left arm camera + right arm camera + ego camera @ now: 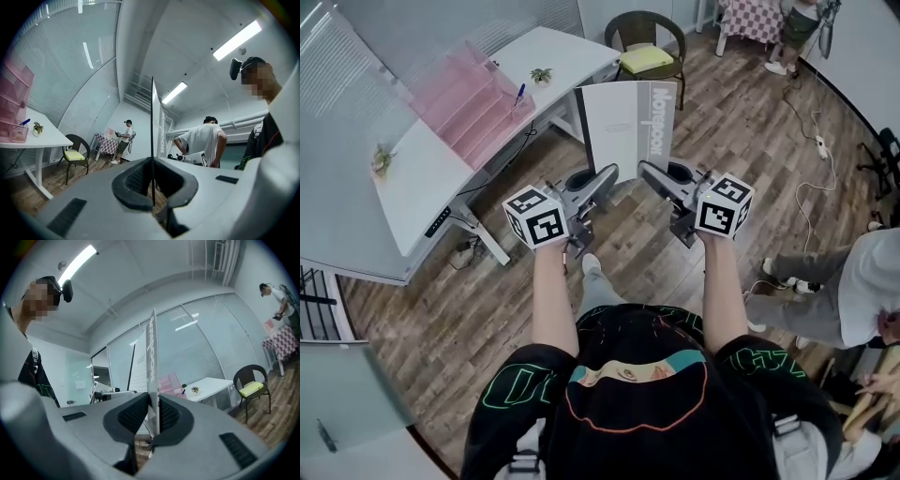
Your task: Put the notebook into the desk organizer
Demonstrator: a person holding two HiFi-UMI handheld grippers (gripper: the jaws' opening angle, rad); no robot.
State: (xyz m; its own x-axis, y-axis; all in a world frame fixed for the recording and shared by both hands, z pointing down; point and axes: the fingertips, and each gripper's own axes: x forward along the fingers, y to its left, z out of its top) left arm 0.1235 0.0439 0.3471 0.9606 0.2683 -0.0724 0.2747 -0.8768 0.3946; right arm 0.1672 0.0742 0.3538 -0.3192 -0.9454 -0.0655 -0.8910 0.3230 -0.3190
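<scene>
I hold a grey notebook [628,127] up in the air between both grippers, its cover facing me. My left gripper [611,174] is shut on its lower left edge, and my right gripper [645,170] is shut on its lower right edge by the spine. Edge-on, the notebook [152,126] stands as a thin line in the left gripper view, clamped in the jaws [153,180]. The notebook's spine [153,366] rises from the closed jaws [153,416] in the right gripper view. The pink desk organizer [469,98] stands on the white desk [422,178], far left of the notebook.
A small potted plant [541,75] and a blue pen [518,94] sit on the desk near the organizer. A black chair with a yellow cushion [649,52] stands behind. A person in a white shirt [853,291] bends at the right; cables [811,141] lie on the wooden floor.
</scene>
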